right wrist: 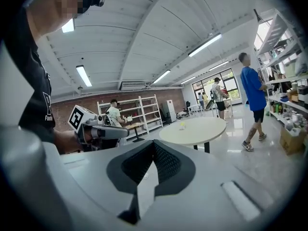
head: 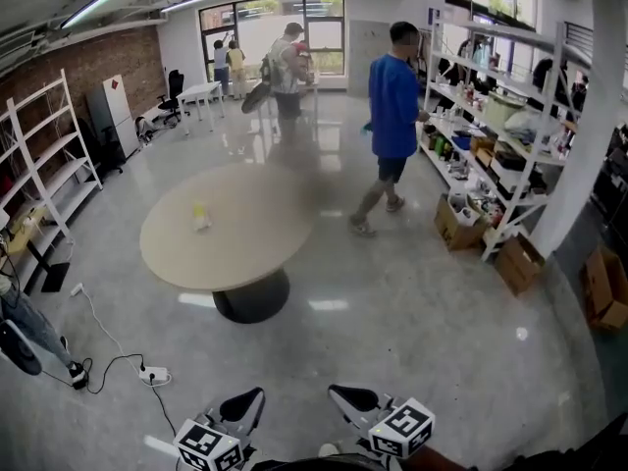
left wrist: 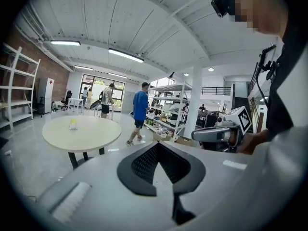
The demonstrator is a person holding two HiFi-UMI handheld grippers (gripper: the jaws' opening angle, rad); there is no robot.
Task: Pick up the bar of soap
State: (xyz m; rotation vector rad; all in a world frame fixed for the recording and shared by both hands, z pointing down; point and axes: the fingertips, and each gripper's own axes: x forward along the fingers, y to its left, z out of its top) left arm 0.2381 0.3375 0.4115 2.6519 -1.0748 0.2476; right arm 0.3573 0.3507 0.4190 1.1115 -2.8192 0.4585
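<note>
Bar of soap (head: 200,216), small and yellow, lies on a round beige table (head: 245,248), well ahead of the left hand-held gripper (head: 247,402) and the right hand-held gripper (head: 348,398). A person in a blue shirt (head: 394,106) is mid-stride beyond the table. Both hand-held grippers sit low, side by side, jaws closed and holding nothing.

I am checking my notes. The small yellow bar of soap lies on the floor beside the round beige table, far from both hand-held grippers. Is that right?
No. The small yellow bar of soap lies on the round beige table, not on the floor beside it, as the head view shows. It is far from the left hand-held gripper and the right hand-held gripper.
</note>
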